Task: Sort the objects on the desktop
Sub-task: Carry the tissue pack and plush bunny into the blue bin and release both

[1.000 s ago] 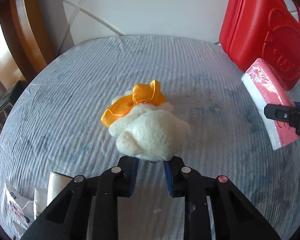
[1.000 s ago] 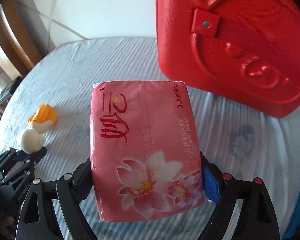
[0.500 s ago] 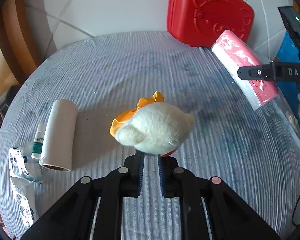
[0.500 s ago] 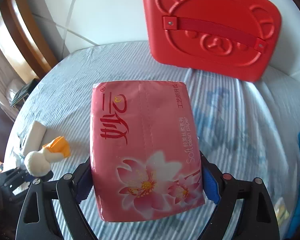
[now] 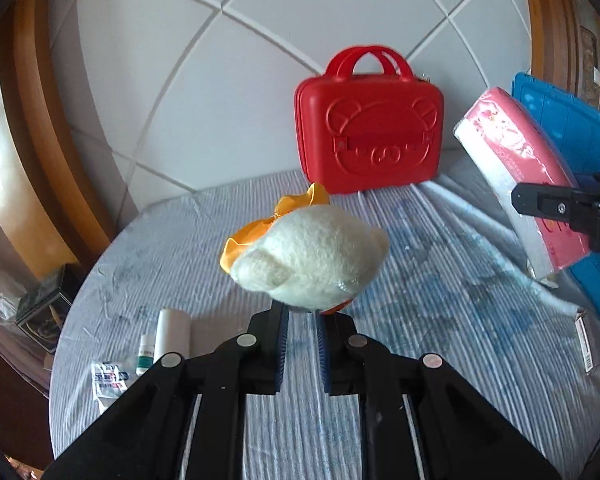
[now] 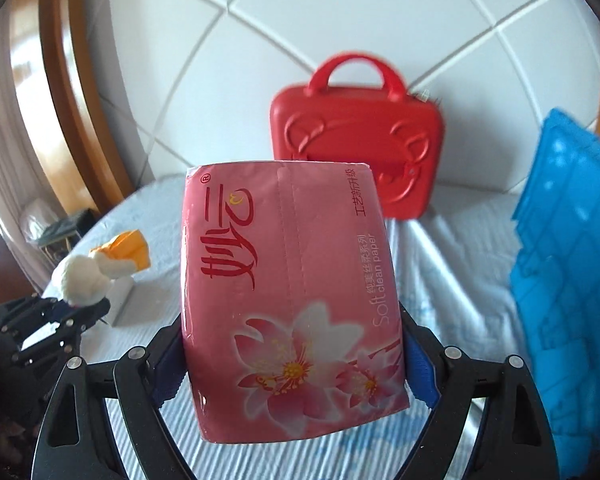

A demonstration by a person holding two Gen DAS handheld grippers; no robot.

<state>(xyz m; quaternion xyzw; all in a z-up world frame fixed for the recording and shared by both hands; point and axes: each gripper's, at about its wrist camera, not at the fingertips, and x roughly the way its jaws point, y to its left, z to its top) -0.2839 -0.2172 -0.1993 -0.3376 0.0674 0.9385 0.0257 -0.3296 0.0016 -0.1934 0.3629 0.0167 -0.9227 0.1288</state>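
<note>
- We see the left hand-held gripper (image 5: 302, 320) clamped tight on the underside of a white plush toy (image 5: 308, 254) with an orange bow (image 5: 276, 210), holding it clear above the table (image 5: 440, 280).
- The right hand-held gripper (image 6: 292, 364) has its jaws spread wide and pressed against both sides of a pink tissue pack (image 6: 288, 280), which it carries in the air above the table's right side.
- A red suitcase (image 5: 370, 136) with an embossed bear face stands upright at the far edge of the table, against the white tiled wall (image 5: 220, 80).
- A blue crate (image 6: 568, 264) sits at the right edge of the table; its outline is blurred, so we judge it a crate only loosely.
- Near the left edge lie a white roll (image 5: 174, 330), a small bottle (image 5: 144, 354) just beside it, and a printed packet (image 5: 108, 380) towards the near-left corner.
- A small flat box (image 5: 584, 340) rests by the right edge.
</note>
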